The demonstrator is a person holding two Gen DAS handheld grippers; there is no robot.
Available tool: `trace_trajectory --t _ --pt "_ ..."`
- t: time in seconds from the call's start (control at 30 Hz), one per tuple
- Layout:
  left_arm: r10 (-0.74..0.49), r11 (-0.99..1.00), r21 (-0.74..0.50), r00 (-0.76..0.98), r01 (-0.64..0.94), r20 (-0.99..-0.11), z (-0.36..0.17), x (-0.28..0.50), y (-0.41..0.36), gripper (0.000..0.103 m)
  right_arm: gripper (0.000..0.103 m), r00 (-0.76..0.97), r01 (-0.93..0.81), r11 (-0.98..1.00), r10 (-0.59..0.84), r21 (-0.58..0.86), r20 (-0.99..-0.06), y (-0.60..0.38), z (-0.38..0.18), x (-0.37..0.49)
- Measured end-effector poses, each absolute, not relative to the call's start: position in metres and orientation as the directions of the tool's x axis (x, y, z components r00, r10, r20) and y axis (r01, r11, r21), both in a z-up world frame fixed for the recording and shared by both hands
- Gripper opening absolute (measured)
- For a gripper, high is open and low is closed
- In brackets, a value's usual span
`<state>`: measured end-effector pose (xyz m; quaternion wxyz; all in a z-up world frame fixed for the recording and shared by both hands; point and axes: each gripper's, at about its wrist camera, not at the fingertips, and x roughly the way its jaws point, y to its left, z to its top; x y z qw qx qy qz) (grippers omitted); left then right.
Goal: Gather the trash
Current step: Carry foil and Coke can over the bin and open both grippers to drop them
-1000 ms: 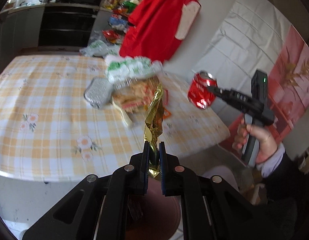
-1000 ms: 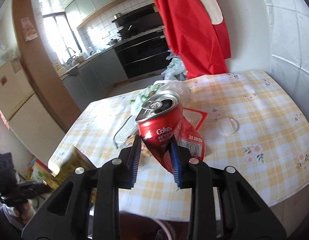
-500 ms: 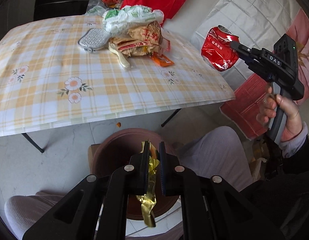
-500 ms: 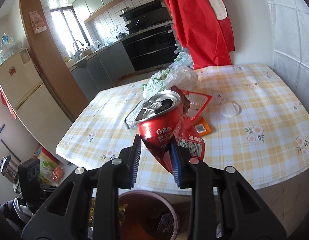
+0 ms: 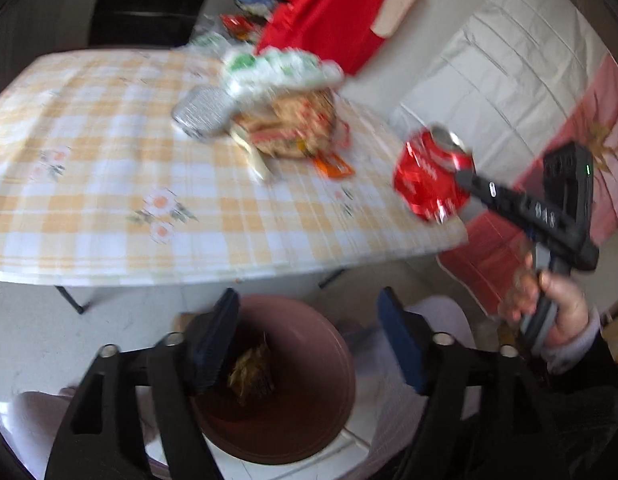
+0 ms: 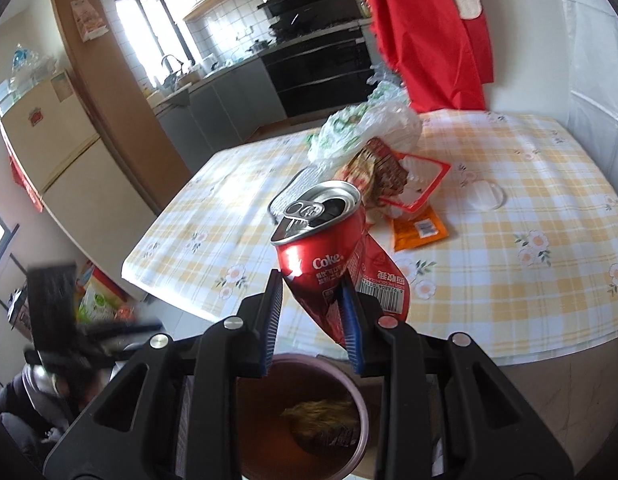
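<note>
A: Pale floor tiles lie lowest in both views, and on them, just in front of the table's near edge, stands a round brownish-pink plastic bin [image 5: 309, 432] with a crumpled gold foil wrapper [image 5: 251, 368] lying inside.

B: And the left gripper [image 5: 309, 344]?

A: It hangs right above that bin, its blue-padded fingers [image 5: 401, 344] spread wide apart with nothing between them.

B: What about the right gripper [image 6: 311, 322]?

A: Clamped on the lower part of a crushed red Coke can [image 6: 329, 256], which it holds in the air over the near edge of the table, above the bin [image 6: 361, 412]. The can's opened top tilts upward.

B: What sits on the yellow-and-white checked tablecloth [image 6: 529, 300]?

A: Near the middle of the tabletop, an orange sachet [image 6: 419, 232] lies flat, touching a red-rimmed white plastic tray [image 6: 419, 178]. Brown printed snack wrappers [image 6: 369, 176] lean against that tray, with a silver foil container [image 5: 201, 114] at their side. Behind them a white plastic bag with green print [image 6: 361, 128] is heaped, and a clear round lid [image 6: 487, 196] lies apart toward the right edge.

B: Beyond that?

A: A red cloth [image 6: 425, 32] hangs at the far edge.
</note>
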<state>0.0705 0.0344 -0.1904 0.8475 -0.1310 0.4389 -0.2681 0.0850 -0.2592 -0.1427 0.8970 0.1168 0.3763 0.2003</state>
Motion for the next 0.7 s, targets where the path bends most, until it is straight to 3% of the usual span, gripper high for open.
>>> trace_trajectory --t 0.13,0.4,0.7 --pt "-0.440 0.895 -0.370 0.621 0.248 -0.649 -0.167 0.072 0.060 0.095 0.031 0.592 -0.297 0.881 0.473 0.369 -0.653 -0.245 -0.153 0.083" --pt "-0.248 0.948 -0.315 0.751 0.056 -0.613 -0.152 0.079 0.095 0.097 0.031 0.468 -0.388 0.851 0.512 0.354 -0.720 -0.212 -0.174 0.071" --pt "-0.203 0.948 -0.317 0.753 -0.008 -0.626 -0.157 0.074 0.113 0.097 0.033 0.313 -0.430 0.818 0.532 0.382 -0.787 -0.197 -0.194 0.060"
